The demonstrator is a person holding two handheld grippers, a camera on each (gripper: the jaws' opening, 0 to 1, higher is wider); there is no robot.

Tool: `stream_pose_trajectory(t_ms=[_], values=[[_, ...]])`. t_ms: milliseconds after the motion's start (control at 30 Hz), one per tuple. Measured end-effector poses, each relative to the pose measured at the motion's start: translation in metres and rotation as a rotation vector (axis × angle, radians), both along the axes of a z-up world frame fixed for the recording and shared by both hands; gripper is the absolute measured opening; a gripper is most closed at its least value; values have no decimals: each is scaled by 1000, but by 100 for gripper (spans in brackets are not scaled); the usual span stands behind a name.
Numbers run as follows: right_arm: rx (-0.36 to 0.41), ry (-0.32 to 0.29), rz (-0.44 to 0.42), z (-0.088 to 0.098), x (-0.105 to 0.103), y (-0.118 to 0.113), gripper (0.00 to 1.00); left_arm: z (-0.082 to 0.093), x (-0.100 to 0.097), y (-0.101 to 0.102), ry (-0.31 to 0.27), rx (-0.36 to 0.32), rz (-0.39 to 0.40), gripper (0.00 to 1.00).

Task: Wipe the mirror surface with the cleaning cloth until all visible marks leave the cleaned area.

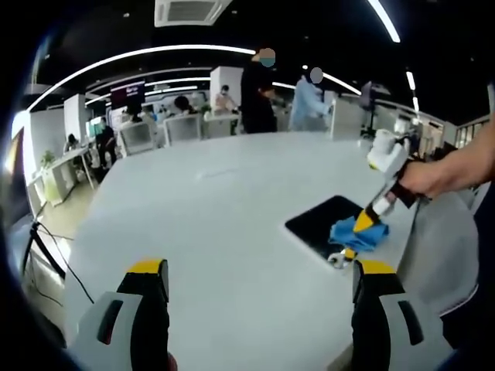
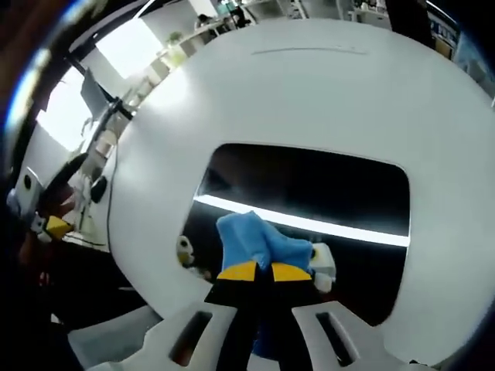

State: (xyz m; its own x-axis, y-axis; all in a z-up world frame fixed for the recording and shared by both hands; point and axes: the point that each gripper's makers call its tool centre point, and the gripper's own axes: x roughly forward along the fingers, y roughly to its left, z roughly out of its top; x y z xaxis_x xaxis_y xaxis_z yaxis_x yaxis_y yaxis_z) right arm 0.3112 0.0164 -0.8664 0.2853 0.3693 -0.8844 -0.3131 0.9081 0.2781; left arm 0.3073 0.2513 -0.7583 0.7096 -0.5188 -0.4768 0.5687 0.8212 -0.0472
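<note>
Where the mirror lies flat near the table's near edge, we see its dark glass reflecting a bright ceiling light strip. In the left gripper view the mirror sits toward the table's right edge, well apart from the far side.

The blue cleaning cloth rests on the glass at the mirror's near-left part, touching it. Our right gripper has its yellow-tipped jaws pressed together, clamped on the cloth. Same thing from the other side: the right gripper comes down at a slant from a hand, with the cloth bunched under its tips on the mirror's near-right corner.

A small white knob-like piece shows just beside the cloth; we cannot tell what it is.

Our left gripper hangs above the bare tabletop, jaws wide apart, nothing between them, well clear of the mirror.

Beyond the table's far edge: people standing, desks with monitors, long ceiling lights.
</note>
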Motion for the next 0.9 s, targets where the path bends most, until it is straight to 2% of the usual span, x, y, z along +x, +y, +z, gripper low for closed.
stream_pose_trajectory(t_ms=[900], values=[[0,4,76,0,-1,47,0,3,2,8,-10,-10,9,100]])
